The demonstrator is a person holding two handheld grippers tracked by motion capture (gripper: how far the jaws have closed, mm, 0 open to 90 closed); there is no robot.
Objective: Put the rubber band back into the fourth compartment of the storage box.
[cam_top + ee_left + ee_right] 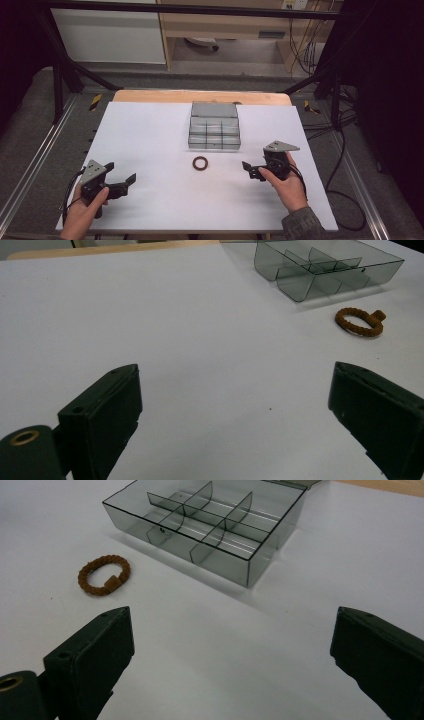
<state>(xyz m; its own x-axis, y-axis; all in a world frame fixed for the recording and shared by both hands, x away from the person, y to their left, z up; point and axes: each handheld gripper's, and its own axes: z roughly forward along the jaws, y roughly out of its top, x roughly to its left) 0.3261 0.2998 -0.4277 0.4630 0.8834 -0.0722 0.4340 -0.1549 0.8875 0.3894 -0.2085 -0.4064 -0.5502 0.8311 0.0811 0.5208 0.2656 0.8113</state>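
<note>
White paper covers the table (150, 140), with a strip of bare wood along the far edge at the top of the frame and dark framing rails running down both sides. Starting at the lower left of the high view, we hold the left gripper (122, 176) low over the sheet, its jaws spread wide with nothing between them; its own view shows only blank paper in the gap. We judge it is parked there to stay out of the way, well apart from everything else.

Moving to the centre, the ring (201, 163), a small brown braided loop, lies flat on the paper just below the box (214, 141). The box is smoky clear plastic with dividers forming compartments, all of which look empty, and its lid stands open at the back. The ring sitting just in front of that open box suggests to us it is meant to go into one of the compartments.

At the right of the frame, the right gripper (251, 170) points toward the ring, near it but not touching, jaws likewise fully apart and holding nothing. It seems the better placed of the two for a pick.
</note>
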